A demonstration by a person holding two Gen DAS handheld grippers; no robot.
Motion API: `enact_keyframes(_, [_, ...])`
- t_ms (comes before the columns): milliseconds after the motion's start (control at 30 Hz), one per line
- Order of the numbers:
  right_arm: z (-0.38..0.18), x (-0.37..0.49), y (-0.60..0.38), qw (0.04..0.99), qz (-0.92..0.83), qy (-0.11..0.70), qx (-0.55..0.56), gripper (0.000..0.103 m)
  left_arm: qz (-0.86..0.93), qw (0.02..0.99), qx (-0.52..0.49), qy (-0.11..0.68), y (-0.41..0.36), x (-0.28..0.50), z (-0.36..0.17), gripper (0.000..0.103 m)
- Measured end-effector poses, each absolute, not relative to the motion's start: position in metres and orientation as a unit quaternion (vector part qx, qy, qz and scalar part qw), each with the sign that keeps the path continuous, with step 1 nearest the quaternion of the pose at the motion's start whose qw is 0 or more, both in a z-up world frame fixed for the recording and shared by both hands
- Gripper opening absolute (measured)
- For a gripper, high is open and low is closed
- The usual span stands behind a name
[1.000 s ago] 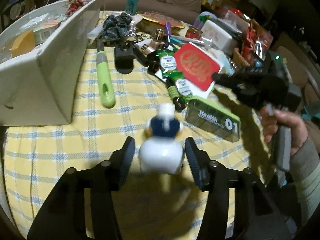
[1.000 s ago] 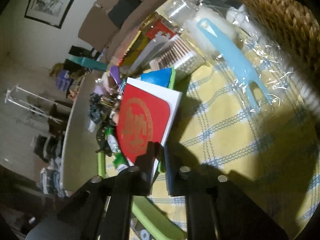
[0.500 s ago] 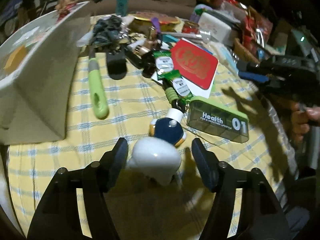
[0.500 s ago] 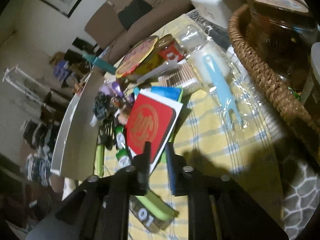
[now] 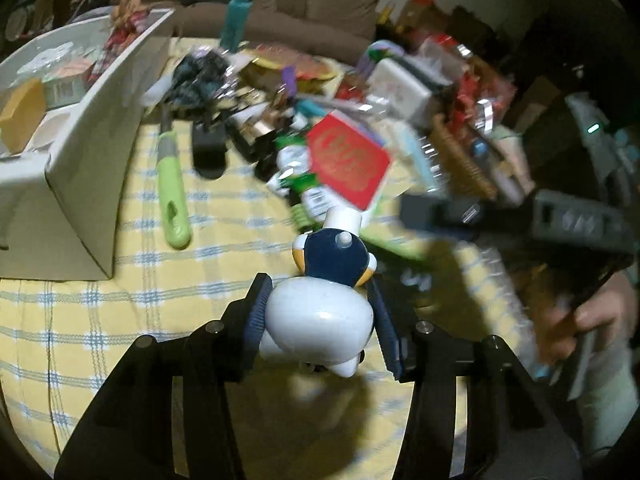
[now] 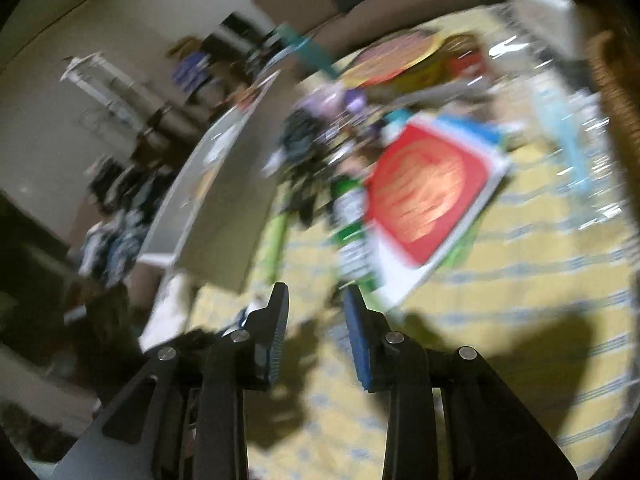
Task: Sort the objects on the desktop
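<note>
Sorting is at the pickup step: left hand-held gripper (image 5: 318,312) clamps the toy (image 5: 320,312) above the bench (image 5: 80,312), right hand-held gripper (image 6: 316,320) hangs released and empty, and next the toy likely needs carrying to the bin (image 5: 100,160).

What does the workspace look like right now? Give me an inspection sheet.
Surface: yellow checked tablecloth, crowded.
Job's things: white and navy figurine; white bin to its left, holding items.
Clutter: green-handled tool, red card, wicker basket, wrapped packets, blurred.
Grippers: left gripper shut on the figurine; right gripper open, nothing between the fingers.
Cables: nothing seen.
Surroundings: brown sofa behind the table.
</note>
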State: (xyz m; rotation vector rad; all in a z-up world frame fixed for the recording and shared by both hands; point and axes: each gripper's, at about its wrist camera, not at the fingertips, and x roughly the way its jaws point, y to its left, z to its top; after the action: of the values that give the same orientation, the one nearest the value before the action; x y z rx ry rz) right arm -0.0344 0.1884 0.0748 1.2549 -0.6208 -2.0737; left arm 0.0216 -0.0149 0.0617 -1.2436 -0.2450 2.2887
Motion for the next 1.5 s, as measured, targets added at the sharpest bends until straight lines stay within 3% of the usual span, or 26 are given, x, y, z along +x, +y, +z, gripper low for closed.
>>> enact_keyframes(100, [0.075, -0.029, 0.173, 0.353, -0.758, -0.269, 0.477, 0.041, 0.852, 0.266, -0.443, -0.088, -0.016, 0.028, 0.077, 0.046])
enact_keyframes(133, [0.076, -0.027, 0.17, 0.361, -0.753, -0.279, 0.475, 0.051, 0.854, 0.27, -0.436, -0.088, -0.017, 0.031, 0.082, 0.046])
enact_keyframes(167, [0.076, -0.025, 0.166, 0.366, -0.749, -0.286, 0.473, 0.054, 0.855, 0.271, -0.434, -0.088, -0.017, 0.032, 0.085, 0.046])
enact_keyframes(300, [0.078, -0.02, 0.154, 0.37, -0.751, -0.284, 0.467, 0.053, 0.856, 0.27, -0.432, -0.093, -0.02, 0.037, 0.089, 0.047])
enact_keyframes(333, [0.08, -0.019, 0.151, 0.374, -0.755, -0.28, 0.46, 0.044, 0.856, 0.268, -0.431, -0.096, -0.021, 0.037, 0.089, 0.047])
enact_keyframes(467, [0.093, -0.008, 0.138, 0.376, -0.785, -0.228, 0.435, 0.044, 0.85, 0.27, -0.437, -0.116, -0.031, 0.039, 0.089, 0.047])
enact_keyframes(533, [0.098, -0.004, 0.134, 0.369, -0.799, -0.211, 0.425, 0.044, 0.847, 0.27, -0.438, -0.134, -0.038, 0.041, 0.09, 0.068])
enact_keyframes(600, [0.107, 0.0, 0.132, 0.354, -0.825, -0.175, 0.405, 0.044, 0.837, 0.277, -0.441, -0.168, -0.051, 0.045, 0.09, 0.078])
enact_keyframes(733, [0.123, 0.011, 0.125, 0.303, -0.878, -0.064, 0.364, 0.044, 0.805, 0.28, -0.464, -0.243, -0.092, 0.052, 0.081, 0.079])
enact_keyframes(867, [0.107, 0.032, 0.085, 0.244, -0.902, 0.132, 0.33, 0.043, 0.781, 0.244, -0.476, -0.323, -0.145, 0.054, 0.067, 0.079])
enact_keyframes(967, [0.072, 0.048, 0.048, 0.22, -0.883, 0.266, 0.316, 0.043, 0.783, 0.221, -0.479, -0.33, -0.161, 0.056, 0.062, 0.079])
enact_keyframes(1067, [0.047, 0.062, 0.025, 0.232, -0.865, 0.311, 0.318, 0.044, 0.779, 0.218, -0.487, -0.329, -0.164, 0.058, 0.058, 0.079])
enact_keyframes(1133, [0.042, 0.071, 0.017, 0.266, -0.849, 0.3, 0.344, 0.049, 0.78, 0.216, -0.492, -0.321, -0.162, 0.058, 0.056, 0.079])
enact_keyframes(1167, [0.044, 0.077, 0.018, 0.279, -0.849, 0.294, 0.34, 0.065, 0.781, 0.216, -0.494, -0.316, -0.161, 0.058, 0.056, 0.079])
enact_keyframes(1233, [0.05, 0.089, 0.024, 0.313, -0.844, 0.254, 0.355, 0.077, 0.782, 0.216, -0.5, -0.302, -0.158, 0.056, 0.056, 0.079])
enact_keyframes(1500, [0.075, 0.073, 0.113, 0.299, -0.846, -0.015, 0.441, 0.077, 0.817, 0.242, -0.507, -0.127, -0.1, 0.067, 0.056, 0.079])
